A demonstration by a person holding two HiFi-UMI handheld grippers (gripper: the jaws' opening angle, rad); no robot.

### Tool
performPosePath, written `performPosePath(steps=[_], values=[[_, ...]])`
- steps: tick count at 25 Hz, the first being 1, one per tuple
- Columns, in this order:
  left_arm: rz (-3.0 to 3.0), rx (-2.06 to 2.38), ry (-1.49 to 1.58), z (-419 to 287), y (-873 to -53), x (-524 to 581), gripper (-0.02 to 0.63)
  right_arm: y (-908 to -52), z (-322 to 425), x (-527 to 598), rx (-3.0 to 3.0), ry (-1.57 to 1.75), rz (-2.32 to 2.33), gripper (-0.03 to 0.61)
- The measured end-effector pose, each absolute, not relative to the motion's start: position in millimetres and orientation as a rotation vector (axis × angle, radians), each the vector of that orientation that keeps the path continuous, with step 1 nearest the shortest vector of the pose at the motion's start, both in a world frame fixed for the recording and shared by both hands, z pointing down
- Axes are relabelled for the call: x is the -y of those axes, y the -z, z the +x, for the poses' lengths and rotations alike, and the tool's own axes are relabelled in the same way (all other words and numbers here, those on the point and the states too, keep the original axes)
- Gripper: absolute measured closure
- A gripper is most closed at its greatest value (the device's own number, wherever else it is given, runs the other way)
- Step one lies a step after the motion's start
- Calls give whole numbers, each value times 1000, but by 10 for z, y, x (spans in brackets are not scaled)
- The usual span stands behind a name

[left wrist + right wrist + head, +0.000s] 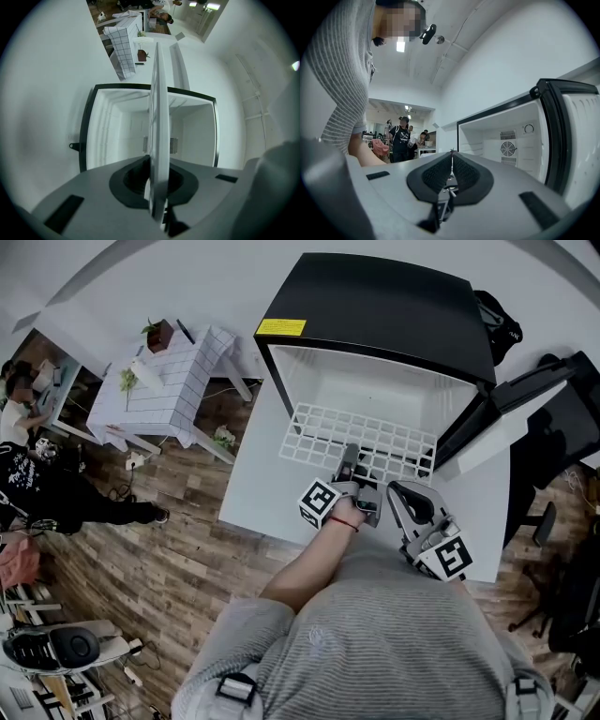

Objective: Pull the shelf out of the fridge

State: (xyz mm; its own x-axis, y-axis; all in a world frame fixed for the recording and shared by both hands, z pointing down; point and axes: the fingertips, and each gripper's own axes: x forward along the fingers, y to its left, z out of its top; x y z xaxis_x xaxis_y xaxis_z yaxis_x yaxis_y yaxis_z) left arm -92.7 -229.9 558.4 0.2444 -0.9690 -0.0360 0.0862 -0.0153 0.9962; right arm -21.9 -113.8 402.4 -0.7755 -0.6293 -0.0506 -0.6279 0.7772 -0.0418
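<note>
The left gripper [349,468] is clamped on the front edge of the wire shelf [375,437], which juts partway out of the fridge [375,306] over the white desk [255,493]; the right gripper [398,493] (jaws together, empty) hovers beside.

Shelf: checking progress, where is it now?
In the head view the shelf juts partly out of the open fridge, its front edge clamped in the left gripper.

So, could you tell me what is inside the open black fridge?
A white wire grid shelf, partly drawn out and clamped in the left hand-held gripper, and a fan grille on the back wall. The shelf partly hides the floor below.
</note>
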Motion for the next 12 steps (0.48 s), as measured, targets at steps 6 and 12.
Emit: performPosePath(steps=[6,12], values=[[1286,978,1078,-950,-5585,2121,583,-4015,-280,1054,-2904,24,-994,565],[1282,979,1085,-949,-5575,2063,583,-4025,-333,973,-2910,21,-966,565]])
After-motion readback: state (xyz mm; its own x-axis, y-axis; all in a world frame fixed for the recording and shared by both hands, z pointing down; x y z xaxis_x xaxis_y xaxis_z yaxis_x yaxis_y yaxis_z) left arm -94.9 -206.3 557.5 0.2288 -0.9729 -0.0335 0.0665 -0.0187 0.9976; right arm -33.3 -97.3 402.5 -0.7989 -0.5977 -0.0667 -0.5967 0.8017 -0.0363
